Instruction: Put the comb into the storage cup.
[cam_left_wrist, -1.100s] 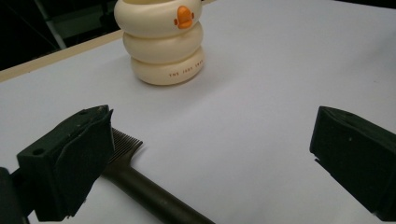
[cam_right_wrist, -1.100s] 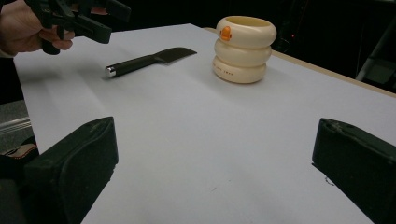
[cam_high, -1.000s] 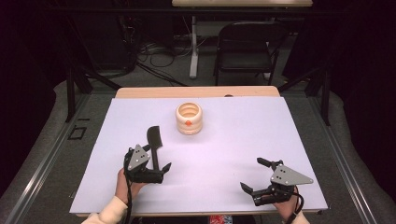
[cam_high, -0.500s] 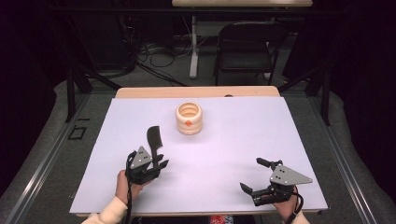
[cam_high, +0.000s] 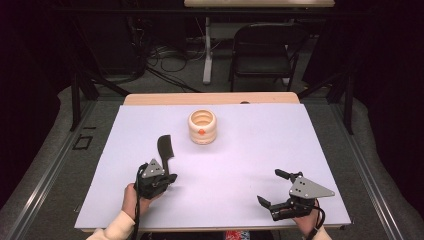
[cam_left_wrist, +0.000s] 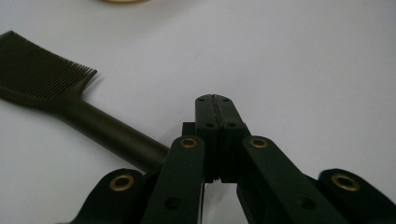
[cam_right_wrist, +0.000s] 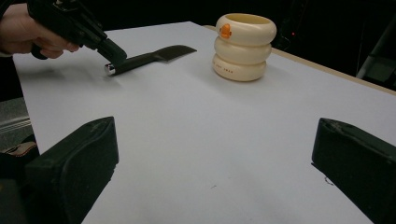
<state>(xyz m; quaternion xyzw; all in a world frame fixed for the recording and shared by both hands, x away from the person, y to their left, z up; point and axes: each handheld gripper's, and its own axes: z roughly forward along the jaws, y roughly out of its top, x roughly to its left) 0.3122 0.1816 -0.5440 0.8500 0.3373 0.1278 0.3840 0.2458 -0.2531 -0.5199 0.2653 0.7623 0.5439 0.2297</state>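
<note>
**Left jaws shut beside comb handle**

Left gripper (cam_high: 167, 178) is sitting lower left of the high view, jaws just closed, pads meeting with nothing between them. Black comb (cam_high: 165, 149) is lying flat just beside it, handle (cam_left_wrist: 112, 133) passing left of the closed tips. Right gripper (cam_high: 272, 188), lower right, is holding its jaws wide open, empty. Cream ringed pot (cam_high: 202, 127) is standing upper centre.

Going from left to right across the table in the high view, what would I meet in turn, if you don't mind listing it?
Left gripper → black comb → cream ringed cup → right gripper, at the near right of the white table.
</note>
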